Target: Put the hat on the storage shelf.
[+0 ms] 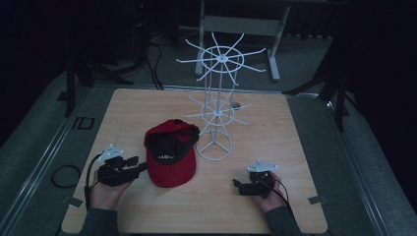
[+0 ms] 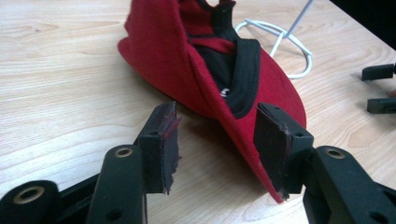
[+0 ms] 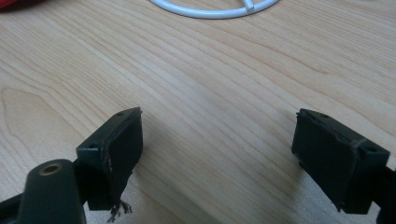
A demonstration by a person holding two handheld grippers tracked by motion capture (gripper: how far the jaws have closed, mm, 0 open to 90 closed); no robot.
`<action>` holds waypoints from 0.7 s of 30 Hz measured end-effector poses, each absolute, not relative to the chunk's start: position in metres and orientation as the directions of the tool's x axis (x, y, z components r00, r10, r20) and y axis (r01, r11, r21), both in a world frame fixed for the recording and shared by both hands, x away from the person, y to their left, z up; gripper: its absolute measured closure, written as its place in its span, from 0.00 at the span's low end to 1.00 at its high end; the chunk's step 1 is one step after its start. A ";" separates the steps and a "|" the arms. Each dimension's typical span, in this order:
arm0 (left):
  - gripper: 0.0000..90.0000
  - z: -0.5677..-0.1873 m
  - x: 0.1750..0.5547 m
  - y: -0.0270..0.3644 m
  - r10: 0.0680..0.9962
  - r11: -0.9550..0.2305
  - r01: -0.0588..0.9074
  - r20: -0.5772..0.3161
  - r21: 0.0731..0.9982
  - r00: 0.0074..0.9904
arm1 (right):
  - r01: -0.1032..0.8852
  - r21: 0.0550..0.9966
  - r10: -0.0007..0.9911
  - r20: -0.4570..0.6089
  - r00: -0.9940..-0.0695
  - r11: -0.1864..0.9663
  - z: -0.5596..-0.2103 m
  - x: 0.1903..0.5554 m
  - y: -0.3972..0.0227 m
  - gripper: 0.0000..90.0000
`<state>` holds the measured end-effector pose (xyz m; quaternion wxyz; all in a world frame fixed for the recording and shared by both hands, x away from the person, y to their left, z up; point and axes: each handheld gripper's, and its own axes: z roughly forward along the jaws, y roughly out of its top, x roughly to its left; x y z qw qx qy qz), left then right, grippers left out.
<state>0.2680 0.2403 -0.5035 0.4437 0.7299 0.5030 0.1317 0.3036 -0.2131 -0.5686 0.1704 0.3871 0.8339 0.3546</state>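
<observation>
Fingers (image 2: 163, 140) of the left gripper (image 1: 132, 164) are spread wide, with the brim edge of the red cloth cap with black lining (image 1: 170, 155) between them but not pinched. That cap lies upside down on the pale wooden table (image 1: 275, 128), beside the white wire hanging rack (image 1: 216, 98). Right gripper (image 1: 239, 186) rests spread apart with nothing in it. To grab well, slide further onto the brim, then squeeze firmly so it cannot slip.
</observation>
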 end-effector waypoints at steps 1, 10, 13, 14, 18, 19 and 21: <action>0.60 -0.504 0.269 0.239 0.848 -0.103 0.620 -0.258 0.778 0.464 | 0.525 0.723 0.766 -0.010 -0.642 0.449 -0.569 0.304 -0.213 0.18; 0.56 -0.518 0.278 0.228 0.838 -0.145 0.657 -0.262 0.740 0.479 | 0.525 0.723 0.767 -0.010 -0.642 0.449 -0.569 0.304 -0.213 0.18; 0.54 -0.523 0.280 0.226 0.831 -0.149 0.669 -0.275 0.728 0.484 | 0.525 0.723 0.767 -0.010 -0.642 0.449 -0.569 0.304 -0.213 0.18; 0.54 -0.525 0.281 0.226 0.826 -0.151 0.673 -0.282 0.724 0.488 | 0.525 0.723 0.767 -0.010 -0.642 0.449 -0.569 0.304 -0.213 0.18; 0.54 -0.530 0.284 0.223 0.810 -0.161 0.690 -0.306 0.706 0.501 | 0.525 0.723 0.767 -0.010 -0.642 0.449 -0.569 0.304 -0.213 0.18; 0.54 -0.532 0.285 0.222 0.806 -0.161 0.695 -0.313 0.701 0.503 | 0.525 0.723 0.767 -0.010 -0.642 0.449 -0.569 0.304 -0.213 0.18; 0.55 -0.534 0.286 0.219 0.800 -0.173 0.701 -0.316 0.692 0.510 | 0.525 0.723 0.766 -0.010 -0.642 0.449 -0.569 0.304 -0.213 0.18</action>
